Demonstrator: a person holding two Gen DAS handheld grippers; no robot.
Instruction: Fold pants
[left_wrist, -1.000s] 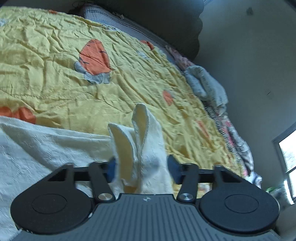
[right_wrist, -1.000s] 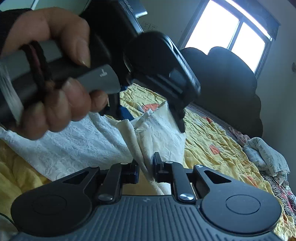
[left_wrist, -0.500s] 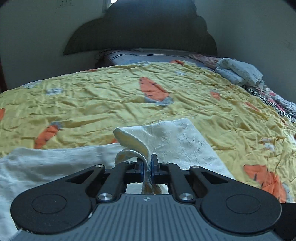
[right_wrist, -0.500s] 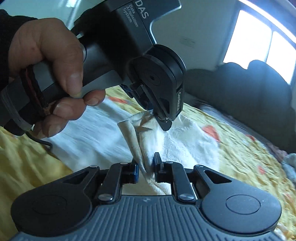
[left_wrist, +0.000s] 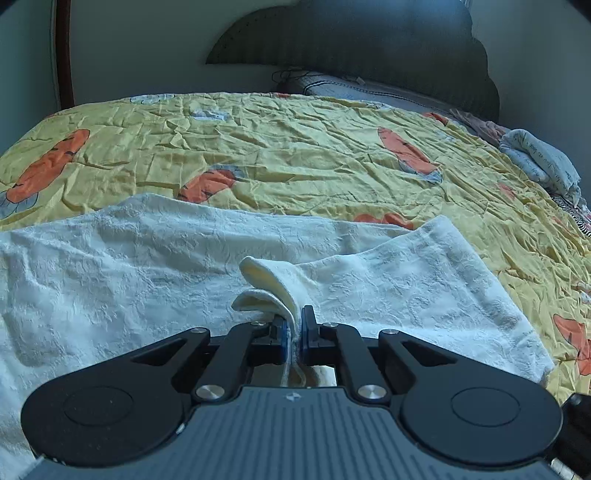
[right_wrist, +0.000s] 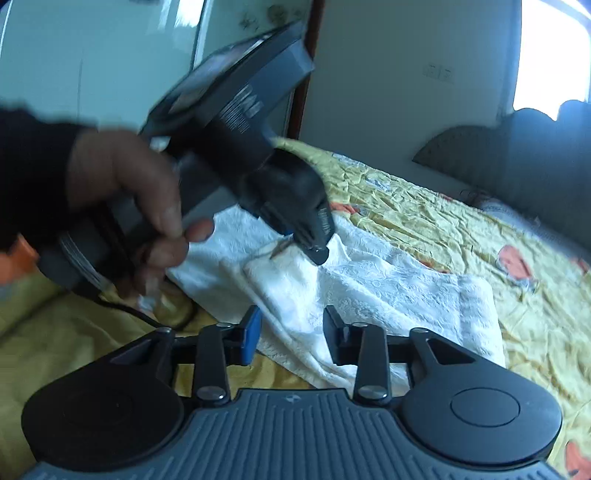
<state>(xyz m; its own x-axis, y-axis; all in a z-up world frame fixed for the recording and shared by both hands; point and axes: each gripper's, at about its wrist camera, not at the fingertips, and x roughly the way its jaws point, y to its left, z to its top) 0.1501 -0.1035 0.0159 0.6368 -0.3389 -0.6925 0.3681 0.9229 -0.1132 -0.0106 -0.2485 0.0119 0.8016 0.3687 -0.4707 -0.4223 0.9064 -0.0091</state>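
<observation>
White pants (left_wrist: 369, 280) stay pinched in the left hand-held gripper (left_wrist: 293, 325) for folding; the right hand-held gripper's (right_wrist: 291, 332) jaws are opening, releasing the cloth.

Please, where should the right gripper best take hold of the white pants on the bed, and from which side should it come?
A judgement: the near hem edge of the white pants, just ahead of the right gripper, whose jaws are opening with cloth between them. Come in low from the near side, over the yellow bedcover; there the layers end in a thin free edge. The left gripper already pinches a raised fold.
</observation>
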